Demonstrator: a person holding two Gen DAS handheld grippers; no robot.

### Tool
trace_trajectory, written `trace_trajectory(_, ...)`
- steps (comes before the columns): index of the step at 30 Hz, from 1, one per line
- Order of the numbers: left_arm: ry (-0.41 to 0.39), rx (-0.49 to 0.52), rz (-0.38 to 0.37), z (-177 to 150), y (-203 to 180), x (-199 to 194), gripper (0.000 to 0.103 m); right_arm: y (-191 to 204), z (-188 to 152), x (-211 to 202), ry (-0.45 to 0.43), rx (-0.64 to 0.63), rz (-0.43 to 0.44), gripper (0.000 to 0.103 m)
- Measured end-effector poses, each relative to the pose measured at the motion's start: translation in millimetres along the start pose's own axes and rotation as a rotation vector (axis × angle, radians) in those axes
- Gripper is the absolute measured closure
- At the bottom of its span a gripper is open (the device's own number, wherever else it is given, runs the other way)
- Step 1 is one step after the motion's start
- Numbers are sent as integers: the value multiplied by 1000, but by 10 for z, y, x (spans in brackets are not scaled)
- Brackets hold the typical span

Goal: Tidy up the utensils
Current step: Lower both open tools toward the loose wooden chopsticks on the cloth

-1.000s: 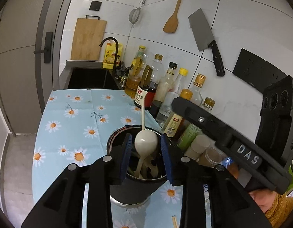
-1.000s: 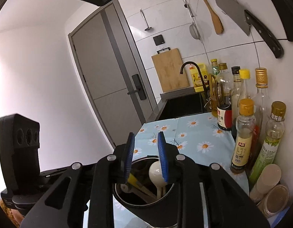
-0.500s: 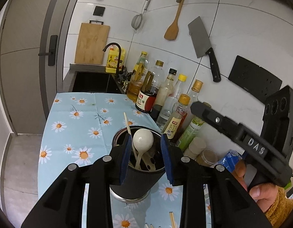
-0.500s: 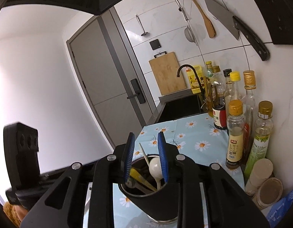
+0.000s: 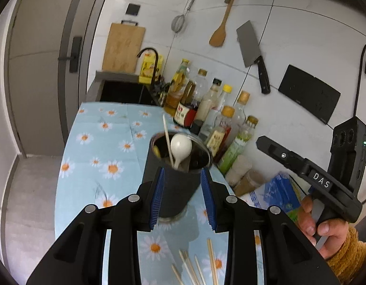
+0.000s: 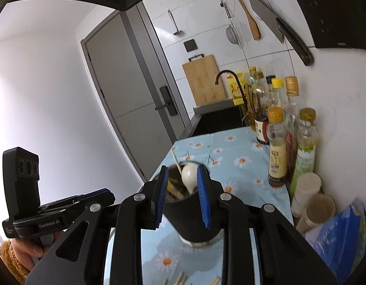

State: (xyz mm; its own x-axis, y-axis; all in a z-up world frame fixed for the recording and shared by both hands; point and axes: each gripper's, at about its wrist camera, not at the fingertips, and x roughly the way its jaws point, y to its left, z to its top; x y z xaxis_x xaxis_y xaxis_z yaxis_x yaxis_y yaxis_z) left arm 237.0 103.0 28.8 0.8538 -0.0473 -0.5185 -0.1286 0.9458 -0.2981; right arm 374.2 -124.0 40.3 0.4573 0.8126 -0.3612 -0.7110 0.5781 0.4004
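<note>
A black utensil holder [image 5: 177, 180] stands on the daisy tablecloth, also in the right wrist view [image 6: 190, 213]. In it are a white spoon [image 5: 181, 146], bowl up, a single chopstick [image 5: 168, 140] and a yellow utensil. My left gripper [image 5: 183, 199] is open and empty in front of the holder. My right gripper [image 6: 181, 198] is open and empty, its blue pads [image 6: 202, 197] framing the holder's rim without touching. Several loose wooden chopsticks [image 5: 197, 268] lie on the cloth near me, also low in the right wrist view [image 6: 180, 279].
A row of sauce and oil bottles [image 5: 221, 128] lines the tiled wall on the right, with jars [image 6: 318, 211] and a blue packet [image 5: 278, 194] nearer. A sink with black tap [image 5: 149, 57] lies beyond. A cleaver [image 5: 253, 52] and wooden spatula [image 5: 219, 33] hang on the wall.
Both grippers have drawn back and up from above the holder. A chopstick now stands in the holder beside the spoon. Loose chopsticks have come into view.
</note>
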Motion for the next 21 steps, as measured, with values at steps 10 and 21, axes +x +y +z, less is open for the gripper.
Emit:
trace_trajectory(10,99,-74,56,-464,117,-79,69,-88,-376,-107,141,58,6,72)
trace_trajectory(21,241,-120,57,-972,36,-37,68,-240,-873,-96,357,148,-22,67)
